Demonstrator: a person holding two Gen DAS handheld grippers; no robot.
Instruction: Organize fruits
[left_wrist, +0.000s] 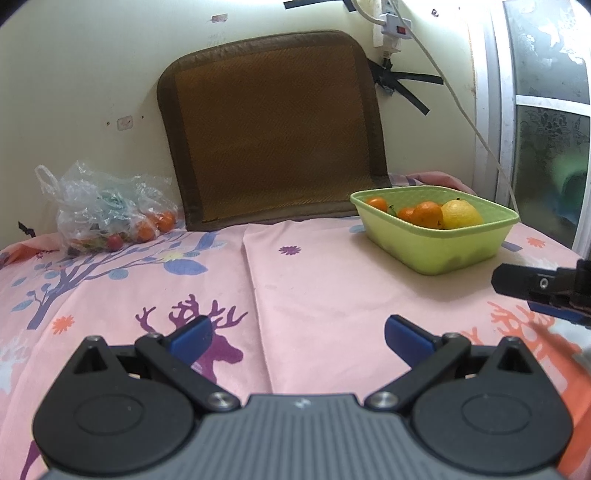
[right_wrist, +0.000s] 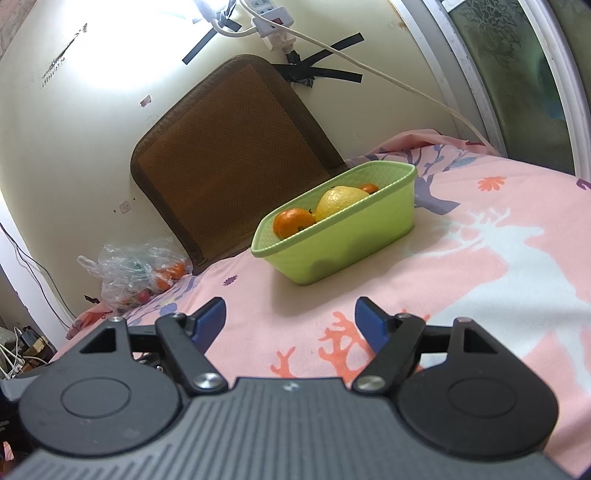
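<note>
- left tongs (left_wrist: 297, 338) spread apart, nothing between the blue pads; hovering over the pink bedsheet (left_wrist: 314, 295), above a purple deer print
- right tongs (right_wrist: 290, 321) also apart, empty; pointed toward the green basket (right_wrist: 369, 236); in the left wrist view they show at the right edge (left_wrist: 532, 291), just beside the basket's near corner, not touching it
- green basket sits on the bed, right of centre in the left wrist view (left_wrist: 461, 251); rectangular, plastic, textured inside wall
- inside the basket: a yellow lemon (left_wrist: 461, 214) at the near-right end, touching an orange mandarin (left_wrist: 426, 215); more mandarins behind it, one (left_wrist: 377, 204) near the far-left corner; something small and green between them, too small to tell
- from the right wrist view the lemon (right_wrist: 340, 201) sits mid-basket, one mandarin (right_wrist: 293, 223) at the near end, another (right_wrist: 369, 188) peeking behind the lemon
- clear plastic bag (left_wrist: 107, 210) at far left of the bed against the wall, well apart from the basket; holds mandarins (left_wrist: 165, 220) and a small red fruit (left_wrist: 114, 242); other contents blurred by the crumpled plastic
- brown woven mat (left_wrist: 273, 133) leans upright against the wall between bag and basket
- white power strip (left_wrist: 393, 29) taped on the wall, cord running down toward the window (left_wrist: 550, 122)
</note>
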